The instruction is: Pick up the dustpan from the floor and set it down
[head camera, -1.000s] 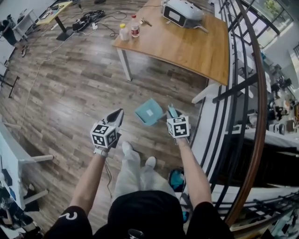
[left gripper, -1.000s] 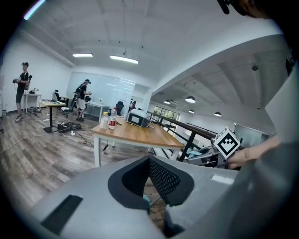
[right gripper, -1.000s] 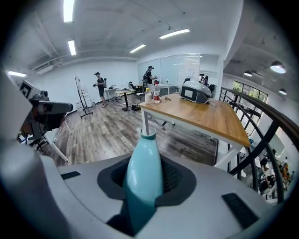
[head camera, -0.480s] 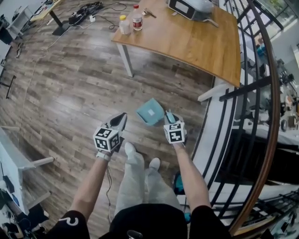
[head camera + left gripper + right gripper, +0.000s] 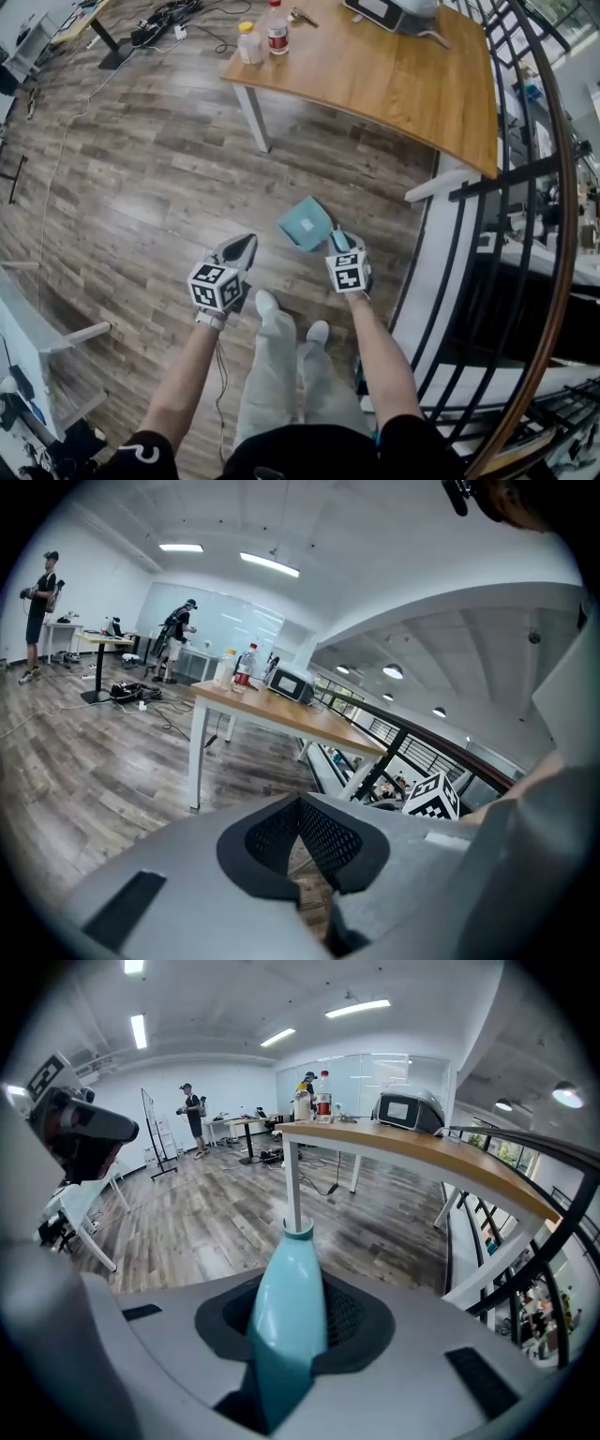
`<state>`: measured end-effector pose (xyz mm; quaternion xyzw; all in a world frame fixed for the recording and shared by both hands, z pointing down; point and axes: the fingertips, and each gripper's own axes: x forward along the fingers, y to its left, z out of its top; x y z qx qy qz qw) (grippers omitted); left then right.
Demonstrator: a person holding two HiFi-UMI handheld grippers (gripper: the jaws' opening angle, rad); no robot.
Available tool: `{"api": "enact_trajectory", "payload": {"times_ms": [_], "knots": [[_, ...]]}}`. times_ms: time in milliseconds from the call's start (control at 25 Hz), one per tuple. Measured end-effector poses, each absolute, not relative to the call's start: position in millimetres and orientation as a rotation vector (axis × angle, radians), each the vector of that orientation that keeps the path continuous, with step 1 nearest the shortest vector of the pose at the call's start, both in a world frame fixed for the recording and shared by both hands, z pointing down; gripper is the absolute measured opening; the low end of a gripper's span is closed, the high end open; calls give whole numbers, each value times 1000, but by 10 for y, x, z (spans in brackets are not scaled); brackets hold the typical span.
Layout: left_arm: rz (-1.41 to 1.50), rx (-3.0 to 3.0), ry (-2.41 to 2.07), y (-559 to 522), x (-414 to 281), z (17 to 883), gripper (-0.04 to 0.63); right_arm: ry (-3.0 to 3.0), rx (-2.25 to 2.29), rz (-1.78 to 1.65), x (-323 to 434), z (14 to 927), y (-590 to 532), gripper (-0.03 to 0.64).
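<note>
Wood-plank floor [image 5: 141, 206], table [image 5: 375, 75] beyond. R gripper [image 5: 289, 1321] clamped on teal dustpan [image 5: 306, 223] handle; pan low near feet, floor contact unclear. L gripper [image 5: 302, 822] closed, empty. Risk: handle pivots in grip, pan lands tilted.

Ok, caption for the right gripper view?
Right gripper shut on the teal dustpan handle, wooden table and plank floor beyond.

black tee [image 5: 309, 455], pale trousers [image 5: 277, 375], white socks [image 5: 268, 304], grey left gripper [image 5: 242, 247], right gripper [image 5: 339, 242]
</note>
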<state>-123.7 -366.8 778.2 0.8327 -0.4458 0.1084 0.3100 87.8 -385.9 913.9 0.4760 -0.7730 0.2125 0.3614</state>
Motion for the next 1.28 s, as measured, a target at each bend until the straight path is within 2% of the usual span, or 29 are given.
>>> {"api": "enact_trajectory", "payload": {"times_ms": [160,560,720,800,1000,1280], "knots": [[292,2180,-1165,-3638,-1302,7929,-2,-1955,1171,542,842,9539,-3733,92],[307,2155,-1156,-3515,-1328,8075,-2,-1927,1163,600,840,9682,-3501,92],[316,2151,-1161,-3460,-1303,8086,-2,-1939,1132,636,830,9693,-3482,175],[318,2147,-1168,-3428,-1317,8074,-2,-1960,1130,648,818,9623,-3483,193],[307,2141,-1191,-3354,-1340,7965,-2,-2009,1156,673,840,9350,-3515,227],[306,2144,-1242,-3242,-1289,7679,-2,-2089,1170,661,861,8823,-3450,232]]}}
